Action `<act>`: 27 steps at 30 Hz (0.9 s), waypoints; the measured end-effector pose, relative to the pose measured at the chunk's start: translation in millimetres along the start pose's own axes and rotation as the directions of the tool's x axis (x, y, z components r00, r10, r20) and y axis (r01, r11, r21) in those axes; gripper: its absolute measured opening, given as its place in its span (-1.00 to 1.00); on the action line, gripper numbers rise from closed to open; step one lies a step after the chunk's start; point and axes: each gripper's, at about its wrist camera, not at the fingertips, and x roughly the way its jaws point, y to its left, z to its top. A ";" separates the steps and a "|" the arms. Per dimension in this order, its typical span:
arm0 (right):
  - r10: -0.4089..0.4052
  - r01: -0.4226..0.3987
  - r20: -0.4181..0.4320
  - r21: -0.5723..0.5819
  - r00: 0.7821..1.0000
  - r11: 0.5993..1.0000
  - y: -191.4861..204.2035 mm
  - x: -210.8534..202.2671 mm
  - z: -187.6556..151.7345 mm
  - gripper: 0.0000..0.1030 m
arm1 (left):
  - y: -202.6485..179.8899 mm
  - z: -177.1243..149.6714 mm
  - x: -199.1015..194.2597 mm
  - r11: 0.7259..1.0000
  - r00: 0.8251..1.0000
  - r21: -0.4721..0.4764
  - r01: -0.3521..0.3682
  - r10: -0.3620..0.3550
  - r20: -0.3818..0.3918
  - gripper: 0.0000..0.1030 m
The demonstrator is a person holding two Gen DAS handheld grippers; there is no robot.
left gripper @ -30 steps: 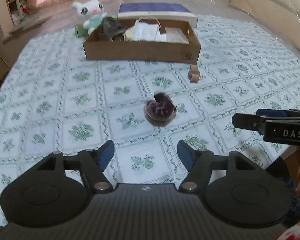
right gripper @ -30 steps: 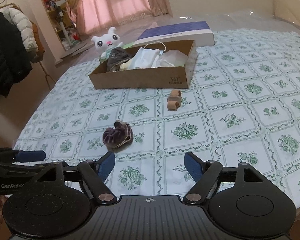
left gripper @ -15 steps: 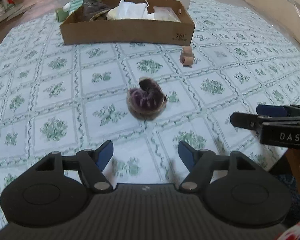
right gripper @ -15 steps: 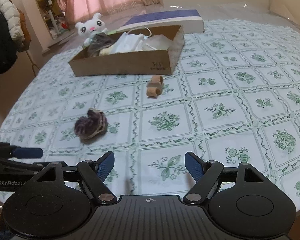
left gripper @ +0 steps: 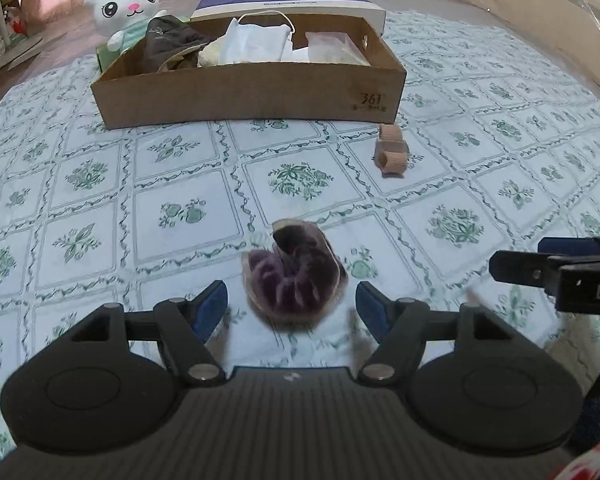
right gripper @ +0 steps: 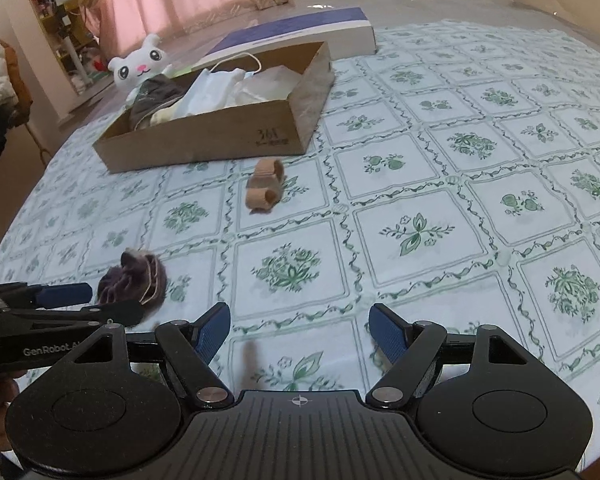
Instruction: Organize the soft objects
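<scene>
The cardboard box [left gripper: 236, 98] has "361" printed on its front wall. Inside it lie a dark cloth [left gripper: 168, 42], a white face mask [left gripper: 256, 42] and a clear plastic bag [left gripper: 332, 46]. The right gripper [right gripper: 300, 330] shows "DA" on its side in the left view, and the left gripper [left gripper: 291, 306] shows "GenRobot". The purple scrunchie [left gripper: 294, 280] sits on the desk [left gripper: 180, 168], just ahead of the left fingers [left gripper: 210, 308], which are wide apart and hold nothing. The right fingers [right gripper: 388, 334] are wide apart and hold nothing too. A tan band [right gripper: 264, 188] lies near the box.
</scene>
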 end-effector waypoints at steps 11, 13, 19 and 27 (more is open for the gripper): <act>0.026 -0.026 0.015 -0.019 1.000 0.999 3.5 17.8 12.0 0.49 | 1.2 6.6 15.3 0.999 0.999 0.039 0.015 -0.016 0.030 -0.34; 0.035 -0.034 0.022 -0.034 0.999 0.999 6.9 20.5 15.0 0.49 | 1.8 7.7 15.1 0.999 0.999 0.050 0.016 -0.018 0.040 -0.43; 0.050 -0.045 0.050 -0.085 0.998 0.995 21.4 32.7 26.1 0.25 | 14.6 16.9 13.7 0.999 0.997 0.048 -0.023 0.019 0.081 -0.53; 0.023 -0.017 0.077 -0.084 0.997 0.996 37.4 61.8 41.1 -0.10 | 40.6 30.6 21.2 0.998 0.994 -0.016 -0.057 0.058 0.097 -0.54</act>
